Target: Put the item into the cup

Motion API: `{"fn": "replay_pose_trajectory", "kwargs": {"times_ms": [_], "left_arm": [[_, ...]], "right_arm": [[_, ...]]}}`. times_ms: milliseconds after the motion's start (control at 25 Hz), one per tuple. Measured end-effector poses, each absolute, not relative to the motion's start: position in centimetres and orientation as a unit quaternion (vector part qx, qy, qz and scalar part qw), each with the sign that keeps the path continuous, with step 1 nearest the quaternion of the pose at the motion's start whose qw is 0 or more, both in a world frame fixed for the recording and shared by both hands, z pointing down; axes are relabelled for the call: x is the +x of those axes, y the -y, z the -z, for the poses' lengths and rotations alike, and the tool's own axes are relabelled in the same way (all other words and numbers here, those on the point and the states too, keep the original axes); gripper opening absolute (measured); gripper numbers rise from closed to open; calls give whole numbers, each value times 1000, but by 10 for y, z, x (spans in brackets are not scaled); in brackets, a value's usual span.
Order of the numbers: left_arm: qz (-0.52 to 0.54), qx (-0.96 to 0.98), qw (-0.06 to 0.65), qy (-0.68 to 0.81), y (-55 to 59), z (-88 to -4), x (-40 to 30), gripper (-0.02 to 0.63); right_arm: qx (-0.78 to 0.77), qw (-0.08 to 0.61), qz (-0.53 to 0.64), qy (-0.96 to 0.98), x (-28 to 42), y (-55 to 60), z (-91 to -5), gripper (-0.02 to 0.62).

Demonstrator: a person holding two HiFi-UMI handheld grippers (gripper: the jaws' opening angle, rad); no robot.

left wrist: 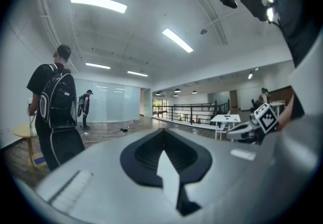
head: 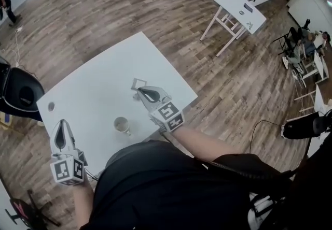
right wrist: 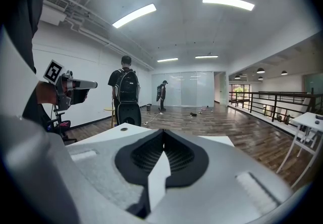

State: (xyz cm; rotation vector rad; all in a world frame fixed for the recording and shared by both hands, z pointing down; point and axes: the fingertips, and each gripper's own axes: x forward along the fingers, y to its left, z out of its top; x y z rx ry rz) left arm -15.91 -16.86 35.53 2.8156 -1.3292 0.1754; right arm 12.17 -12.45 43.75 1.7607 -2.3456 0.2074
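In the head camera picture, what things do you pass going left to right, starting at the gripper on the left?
left gripper → cup → right gripper → small white table

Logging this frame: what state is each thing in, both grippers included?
Left gripper: fingers shut, empty.
Right gripper: fingers shut, nothing between them.
Small pale cup: upright on the white table, nothing visible inside.
Flat grey square item: lying on the table by the right gripper's tip, outside the cup.
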Motion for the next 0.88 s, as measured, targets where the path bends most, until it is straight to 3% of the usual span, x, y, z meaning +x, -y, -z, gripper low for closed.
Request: {"fn": "replay_pose_trajectory", "kwargs": {"times_ms": [880], "left_arm": [[-69, 901, 24, 428, 196, -358, -157, -2]], "right_arm": [[605, 111, -65, 786, 130, 150, -447, 2]]}}
